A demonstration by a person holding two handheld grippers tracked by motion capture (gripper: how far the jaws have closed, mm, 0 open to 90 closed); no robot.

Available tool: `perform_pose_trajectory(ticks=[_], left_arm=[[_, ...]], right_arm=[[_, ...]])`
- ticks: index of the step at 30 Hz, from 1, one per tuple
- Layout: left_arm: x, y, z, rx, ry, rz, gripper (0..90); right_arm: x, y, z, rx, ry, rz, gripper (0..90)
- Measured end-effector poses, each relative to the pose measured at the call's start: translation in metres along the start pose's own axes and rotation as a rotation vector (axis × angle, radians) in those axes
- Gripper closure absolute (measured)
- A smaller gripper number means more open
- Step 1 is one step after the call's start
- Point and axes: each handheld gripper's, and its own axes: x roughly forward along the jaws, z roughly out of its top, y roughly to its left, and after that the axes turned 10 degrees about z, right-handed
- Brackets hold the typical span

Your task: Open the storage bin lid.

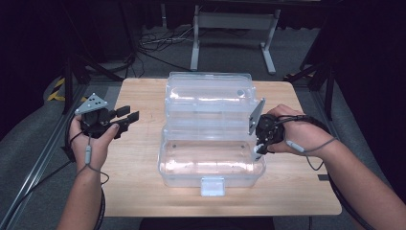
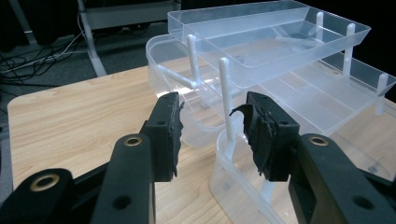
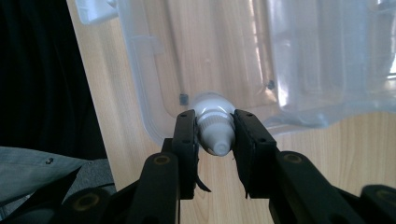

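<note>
In the right gripper view, at the bottom centre of the frame, the right gripper (image 3: 215,135) has its jaws clamped on a small white bottle (image 3: 214,125), ribbed cap and nozzle pointing back toward the camera. Just beyond it, the rounded corner of the clear plastic box (image 3: 154,116) sits on the wooden table (image 3: 107,116). The high view puts the same gripper (image 1: 261,143) right of centre, at the right end of the box's bottom compartment (image 1: 210,165), whose latch tab (image 1: 212,186) faces the lower edge. Farther up the frame, the box's stepped trays (image 1: 208,103) are fanned open toward the back. The step in hand looks like placing the bottle in the bottom compartment. To do it well, I would carry the bottle clear over the rim before lowering it, keep the squeeze steady so the smooth cap cannot slip, and let go only once it rests on the floor of the compartment. At centre left in the high view, the left gripper (image 1: 125,116) hovers well apart from the box, its jaws moderately wide and holding nothing. In the left gripper view they frame a white hinge post (image 2: 225,100) without touching it. It could steady the light box if it shifts.
</note>
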Motion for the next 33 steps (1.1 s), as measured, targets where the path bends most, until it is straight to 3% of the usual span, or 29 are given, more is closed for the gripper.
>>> perform_pose_trajectory(ticks=[14,33], left_arm=[[0.001,0.001,0.0,-0.001,0.003,0.0,56.4],[0.003,0.0,-0.001,0.005,0.015,0.0,56.4]], right_arm=[[0.038,0.0,0.015,-0.035,0.041,0.052,71.2],[0.082,-0.008,0.01,-0.018,0.098,0.095,71.2]])
